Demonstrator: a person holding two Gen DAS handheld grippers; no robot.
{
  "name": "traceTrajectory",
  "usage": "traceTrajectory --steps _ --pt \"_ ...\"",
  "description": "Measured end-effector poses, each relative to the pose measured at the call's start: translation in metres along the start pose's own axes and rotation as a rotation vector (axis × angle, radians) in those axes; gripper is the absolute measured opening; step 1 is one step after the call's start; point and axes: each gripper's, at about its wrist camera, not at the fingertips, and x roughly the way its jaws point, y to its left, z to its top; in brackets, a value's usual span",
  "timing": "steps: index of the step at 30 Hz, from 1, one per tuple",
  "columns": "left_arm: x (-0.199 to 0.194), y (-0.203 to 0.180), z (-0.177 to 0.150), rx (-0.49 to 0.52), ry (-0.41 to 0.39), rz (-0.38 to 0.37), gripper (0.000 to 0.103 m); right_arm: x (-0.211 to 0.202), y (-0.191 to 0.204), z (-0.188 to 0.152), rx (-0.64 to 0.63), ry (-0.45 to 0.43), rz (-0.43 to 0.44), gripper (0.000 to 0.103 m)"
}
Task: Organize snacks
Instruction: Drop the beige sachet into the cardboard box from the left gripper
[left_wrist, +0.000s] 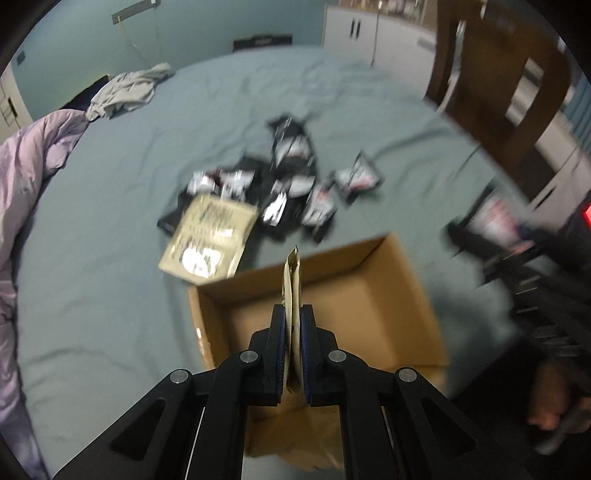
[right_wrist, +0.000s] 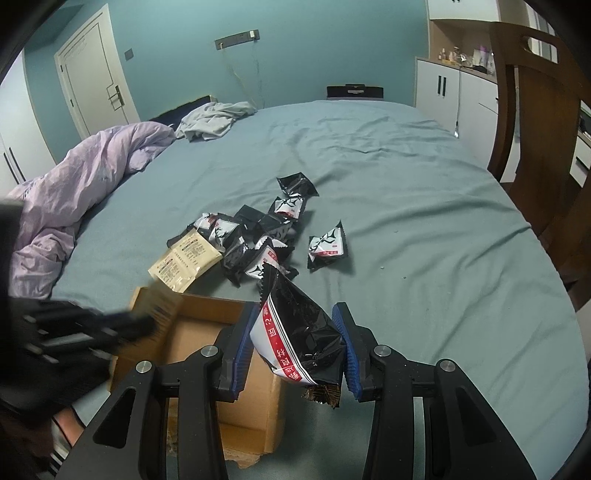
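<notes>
My left gripper (left_wrist: 293, 314) is shut on a flat beige snack packet (left_wrist: 292, 280), held edge-on over the open cardboard box (left_wrist: 406, 295). My right gripper (right_wrist: 295, 314) is shut on a black, white and red snack packet (right_wrist: 299, 328), held just right of the box (right_wrist: 258, 413). A pile of several black-and-white packets (right_wrist: 258, 236) lies on the grey-blue bed beyond the box, with another beige packet (right_wrist: 183, 260) at its left and one packet (right_wrist: 327, 245) apart at the right. The left gripper shows blurred at the left of the right wrist view (right_wrist: 92, 325).
A lilac duvet (right_wrist: 74, 184) is bunched at the bed's left side and a grey garment (right_wrist: 214, 120) lies at the far end. A wooden chair (right_wrist: 543, 129) stands at the right edge of the bed. White cabinets (right_wrist: 450, 88) stand behind.
</notes>
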Motion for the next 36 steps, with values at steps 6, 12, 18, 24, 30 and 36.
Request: traceTrajectory --steps 6,12,18,24,30,36 --pt "0.032 -0.008 -0.009 0.028 0.061 0.062 0.007 0.004 -0.002 0.001 0.002 0.010 0.007 0.040" --pt "0.036 -0.004 -0.010 0.027 0.066 0.114 0.011 0.009 -0.003 0.004 0.006 0.028 0.011 0.040" --pt "0.044 0.010 -0.010 0.001 0.100 0.161 0.013 0.010 -0.001 0.004 -0.006 0.033 0.006 0.040" --pt "0.025 0.007 -0.006 0.028 0.060 0.160 0.040 0.008 0.000 0.003 -0.011 0.037 0.006 0.040" --pt "-0.030 0.004 -0.006 0.113 -0.062 0.209 0.074 0.005 0.006 0.001 -0.039 0.047 0.023 0.040" --pt "-0.057 0.035 -0.015 0.102 -0.105 0.235 0.084 0.010 0.018 0.000 -0.093 0.089 0.069 0.040"
